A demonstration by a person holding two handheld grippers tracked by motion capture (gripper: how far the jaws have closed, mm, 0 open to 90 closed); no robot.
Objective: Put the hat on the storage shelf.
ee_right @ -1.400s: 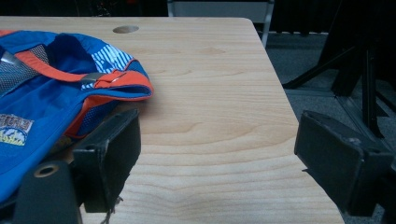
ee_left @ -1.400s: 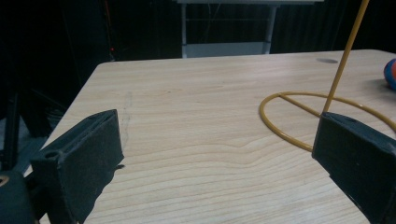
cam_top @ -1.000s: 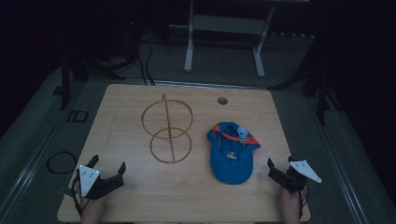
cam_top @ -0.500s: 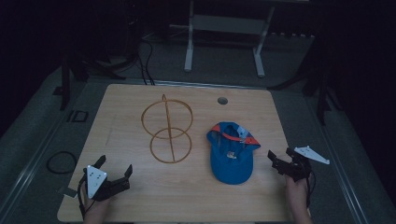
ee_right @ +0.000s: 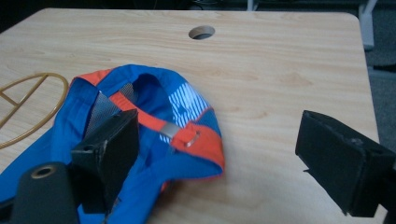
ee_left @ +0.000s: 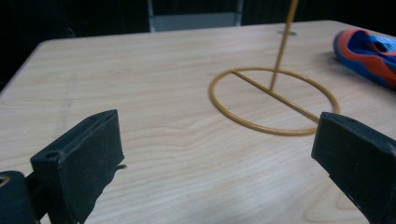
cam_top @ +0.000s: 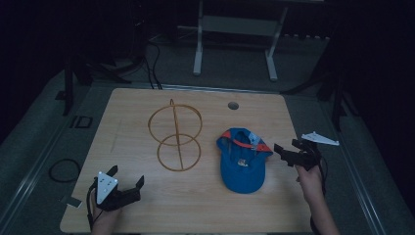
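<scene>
High view: right tongs wide open, empty, just right of blue cap on table; cap long axis near-far. Left tongs wide, well apart, nearer wire stand.

wooden table with a round hole; a black ring on the grey floor.

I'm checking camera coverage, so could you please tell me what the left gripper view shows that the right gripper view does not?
Left gripper view alone: the wire stand's upright rod rising from the crossbar of its base ring, and the left claw open above bare wood.

Right gripper view alone: the cable hole in the table and the cap's orange back strap, with the right claw open over it.

Both: the wooden table, the blue cap and part of the base ring.
</scene>
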